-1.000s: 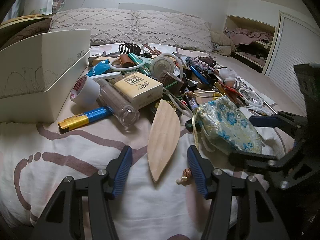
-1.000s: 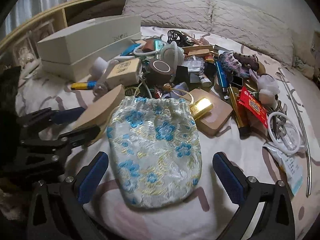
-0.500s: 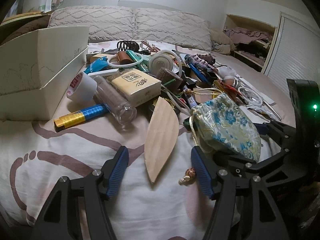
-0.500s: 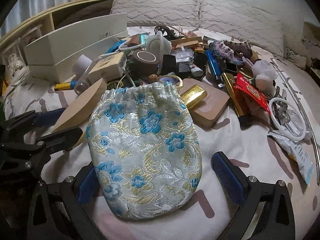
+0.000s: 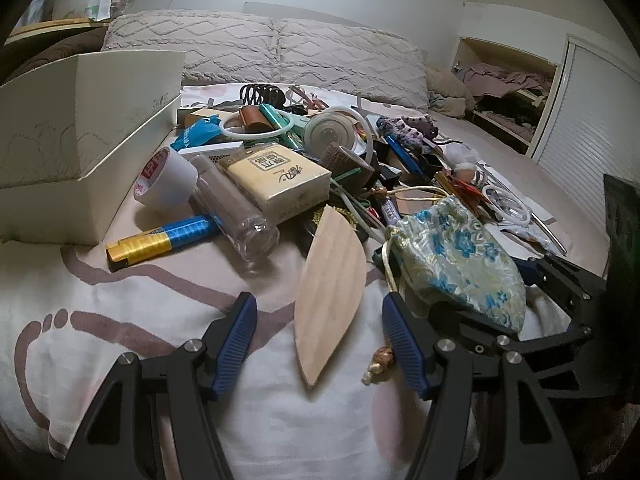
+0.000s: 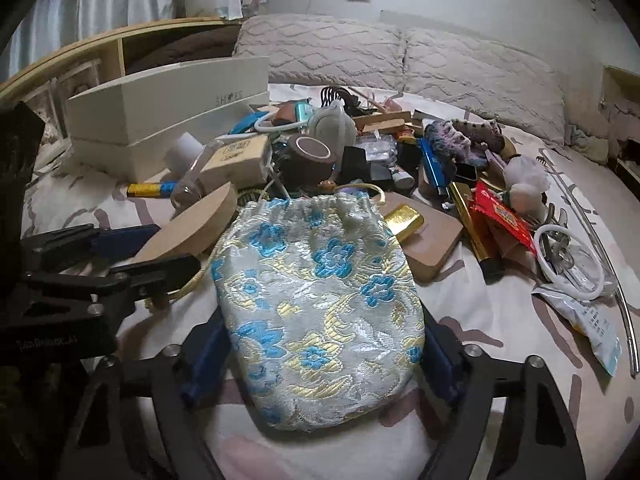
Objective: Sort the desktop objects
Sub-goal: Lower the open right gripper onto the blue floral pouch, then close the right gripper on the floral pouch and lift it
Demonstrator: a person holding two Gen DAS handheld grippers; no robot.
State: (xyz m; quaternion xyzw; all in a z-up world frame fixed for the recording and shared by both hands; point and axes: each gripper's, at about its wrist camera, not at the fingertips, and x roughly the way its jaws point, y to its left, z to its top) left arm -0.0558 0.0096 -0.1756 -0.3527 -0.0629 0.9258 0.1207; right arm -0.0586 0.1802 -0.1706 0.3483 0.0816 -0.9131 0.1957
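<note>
Pouch [image 6: 316, 300]: flowered cloth, lying on the bed [image 6: 500, 320] before the clutter. Right gripper [image 6: 316, 364] jaws have just been closing, now touching its sides (squeeze gently). Left gripper [image 5: 316, 348] half-open around the wooden leaf [image 5: 332, 292].

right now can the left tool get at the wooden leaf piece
Probably yes: the wooden leaf piece lies flat on the bedsheet, its near tip between the left tool's open fingers, nothing covering that end.

Patterned bed [image 5: 132, 344] under clutter, white box [image 5: 80, 152], pouch [image 6: 316, 300].
</note>
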